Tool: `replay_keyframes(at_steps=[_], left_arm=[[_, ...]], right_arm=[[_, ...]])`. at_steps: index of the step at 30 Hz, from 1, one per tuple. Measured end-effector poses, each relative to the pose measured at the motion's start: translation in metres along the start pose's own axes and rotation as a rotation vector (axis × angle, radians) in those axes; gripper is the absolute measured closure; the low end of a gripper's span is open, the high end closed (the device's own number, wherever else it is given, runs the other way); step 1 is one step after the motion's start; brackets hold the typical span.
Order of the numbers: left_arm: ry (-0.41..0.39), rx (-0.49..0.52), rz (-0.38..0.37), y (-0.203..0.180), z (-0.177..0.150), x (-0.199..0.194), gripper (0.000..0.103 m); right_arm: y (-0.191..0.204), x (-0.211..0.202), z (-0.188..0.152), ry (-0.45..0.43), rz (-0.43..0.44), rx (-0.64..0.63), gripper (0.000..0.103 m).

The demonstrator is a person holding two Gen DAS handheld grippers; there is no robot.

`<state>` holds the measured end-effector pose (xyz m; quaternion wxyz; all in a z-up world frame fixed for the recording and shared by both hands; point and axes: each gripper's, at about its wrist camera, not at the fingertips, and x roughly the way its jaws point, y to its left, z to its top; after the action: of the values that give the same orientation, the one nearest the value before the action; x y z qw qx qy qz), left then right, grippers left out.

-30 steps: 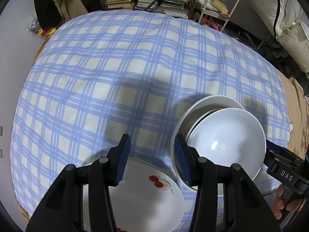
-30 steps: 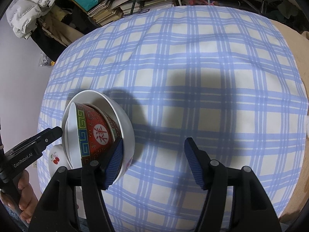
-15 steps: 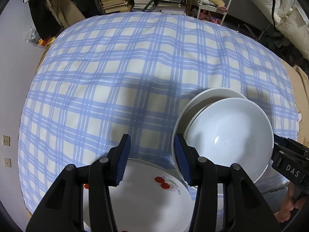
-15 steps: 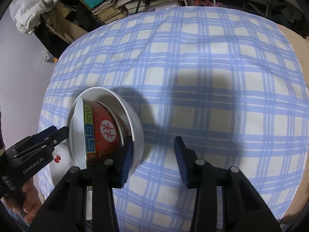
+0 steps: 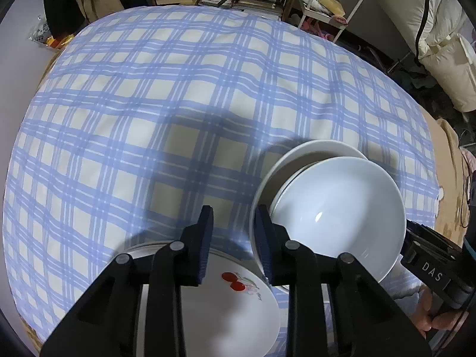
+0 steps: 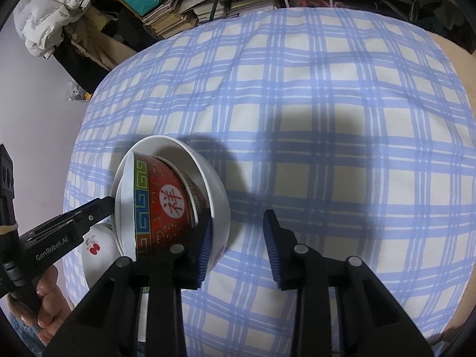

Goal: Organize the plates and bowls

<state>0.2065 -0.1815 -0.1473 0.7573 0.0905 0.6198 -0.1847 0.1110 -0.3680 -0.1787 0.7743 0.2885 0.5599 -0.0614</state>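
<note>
A soft, matt checked cloth covers the table, lightly creased. The white bowl looks like glazed ceramic, smooth and glossy, with a bright glint inside. The cherry plate has the same shiny glaze. The red bowl is glossy painted ceramic. The fingers carry ribbed, matt blue pads on black plastic.

A stack of nested bowls sits at five o'clock on the desk: a wide white bowl on top, a red patterned bowl beneath, both inside a larger white bowl. At seven o'clock lies a flat cherry-printed plate, its rim under the stack's edge.
</note>
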Motion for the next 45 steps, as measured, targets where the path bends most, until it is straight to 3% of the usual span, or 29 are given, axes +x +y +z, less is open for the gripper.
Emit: replay_keyframes(at_steps=[4, 7, 9, 12, 16, 34, 45], left_arm=[[0.009, 0.024, -0.018, -0.008, 0.001, 0.001, 0.096], [0.015, 0.036, -0.005, -0.014, 0.002, 0.004, 0.101], [0.019, 0.025, -0.021, -0.012, 0.002, 0.004, 0.101], [0.029, -0.002, -0.061, -0.006, 0.004, 0.005, 0.101], [0.033, -0.035, -0.078, -0.002, 0.006, 0.007, 0.101], [-0.015, 0.001, 0.051, -0.023, 0.002, 0.009, 0.101], [-0.038, 0.0, 0.078, -0.023, -0.004, 0.006, 0.1]], right_arm=[[0.004, 0.001, 0.001, 0.014, -0.011, -0.001, 0.069], [0.007, 0.001, 0.003, 0.033, -0.024, 0.003, 0.07], [0.008, 0.002, 0.003, 0.036, -0.025, 0.003, 0.074], [0.011, 0.004, 0.004, 0.045, 0.0, 0.025, 0.092], [0.016, 0.007, 0.006, 0.047, -0.022, 0.018, 0.092], [0.01, 0.009, 0.003, 0.02, -0.022, 0.002, 0.093], [0.011, 0.007, 0.002, 0.016, -0.022, -0.004, 0.093]])
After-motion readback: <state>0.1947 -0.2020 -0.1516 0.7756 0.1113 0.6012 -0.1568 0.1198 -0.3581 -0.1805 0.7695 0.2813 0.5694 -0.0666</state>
